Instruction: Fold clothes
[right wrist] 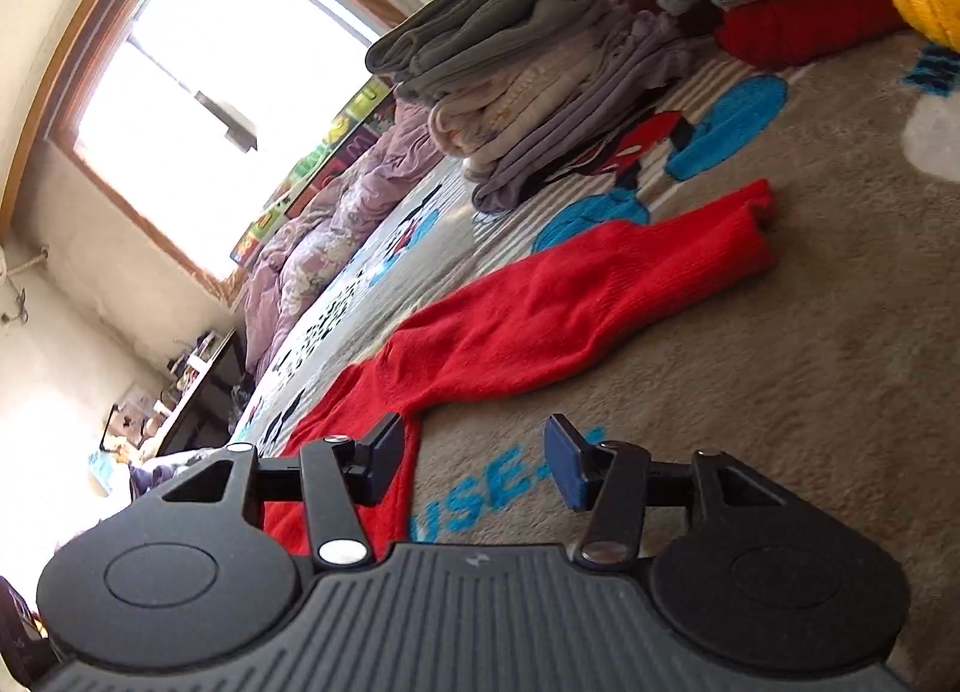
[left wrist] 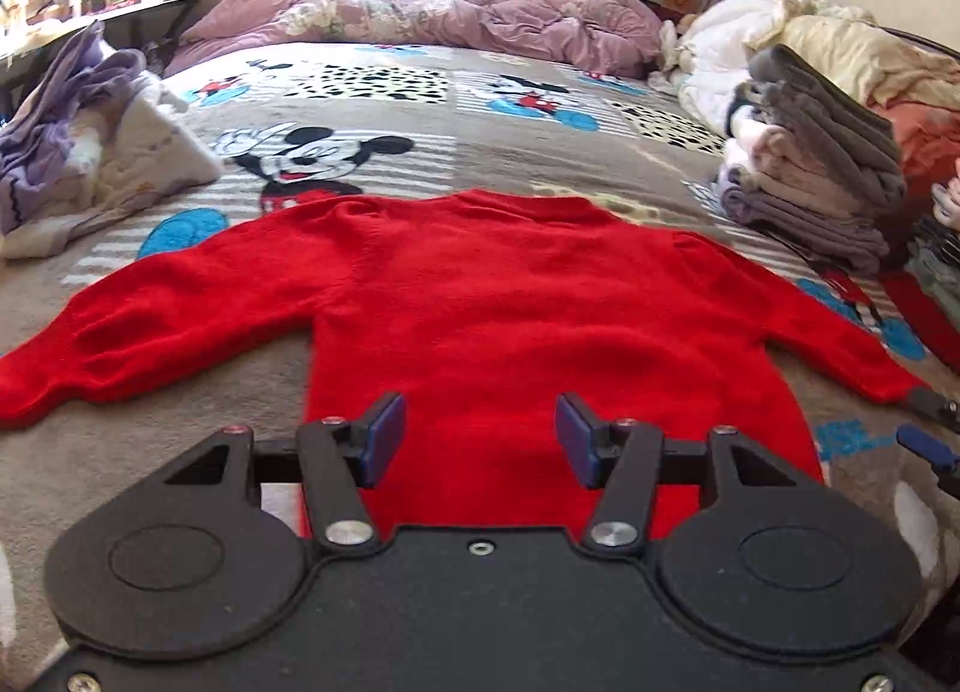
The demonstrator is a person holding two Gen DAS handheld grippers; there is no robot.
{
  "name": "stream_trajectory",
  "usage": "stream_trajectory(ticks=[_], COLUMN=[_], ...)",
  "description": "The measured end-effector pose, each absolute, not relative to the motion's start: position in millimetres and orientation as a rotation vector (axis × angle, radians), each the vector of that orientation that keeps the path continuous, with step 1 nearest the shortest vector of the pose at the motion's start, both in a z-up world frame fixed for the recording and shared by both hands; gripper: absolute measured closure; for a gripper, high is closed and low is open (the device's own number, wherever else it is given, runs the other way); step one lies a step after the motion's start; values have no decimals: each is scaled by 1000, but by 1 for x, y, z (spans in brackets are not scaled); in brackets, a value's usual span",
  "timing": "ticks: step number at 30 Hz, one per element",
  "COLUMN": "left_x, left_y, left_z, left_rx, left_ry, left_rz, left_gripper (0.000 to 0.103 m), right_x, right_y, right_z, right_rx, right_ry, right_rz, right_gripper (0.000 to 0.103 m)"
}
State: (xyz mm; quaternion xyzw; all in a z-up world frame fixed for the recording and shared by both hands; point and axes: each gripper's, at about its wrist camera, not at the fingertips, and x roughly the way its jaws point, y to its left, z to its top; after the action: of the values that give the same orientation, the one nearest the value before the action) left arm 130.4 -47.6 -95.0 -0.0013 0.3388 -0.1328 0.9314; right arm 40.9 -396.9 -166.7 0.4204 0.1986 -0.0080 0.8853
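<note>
A red knit sweater (left wrist: 480, 296) lies flat on the Mickey Mouse bed blanket (left wrist: 480, 152), sleeves spread left and right, hem toward me. My left gripper (left wrist: 480, 437) is open and empty, hovering over the sweater's lower body. My right gripper (right wrist: 474, 461) is open and empty, tilted sideways by the sweater's right side edge (right wrist: 360, 452). The right sleeve (right wrist: 600, 296) stretches ahead of it, cuff (right wrist: 759, 212) at the far end. The right gripper's fingertips (left wrist: 927, 443) show at the left wrist view's right edge, near that cuff.
A stack of folded grey and pink clothes (left wrist: 816, 158) stands at the right of the bed (right wrist: 528, 92). More folded items, red and yellow (right wrist: 828, 14), lie behind it. A loose purple and white pile (left wrist: 90, 140) is at the left. A crumpled purple duvet (left wrist: 420, 8) lies at the head.
</note>
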Motion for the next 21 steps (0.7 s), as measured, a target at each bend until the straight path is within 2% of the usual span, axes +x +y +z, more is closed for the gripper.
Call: stream_trajectory(ticks=[2, 10, 21], left_x=[128, 107, 76], left_y=[-84, -234, -368], left_z=[-93, -101, -143], left_rx=[62, 401, 859], left_ry=[683, 601, 396], left_rz=[-351, -595, -737], left_gripper=[49, 49, 50], right_x=[33, 4, -8], right_y=[-416, -488, -526], right_z=[-172, -201, -219], right_rx=[936, 1231, 1418], right_ry=[388, 305, 242], right_rz=[-54, -122, -108], right_gripper=[47, 47, 47])
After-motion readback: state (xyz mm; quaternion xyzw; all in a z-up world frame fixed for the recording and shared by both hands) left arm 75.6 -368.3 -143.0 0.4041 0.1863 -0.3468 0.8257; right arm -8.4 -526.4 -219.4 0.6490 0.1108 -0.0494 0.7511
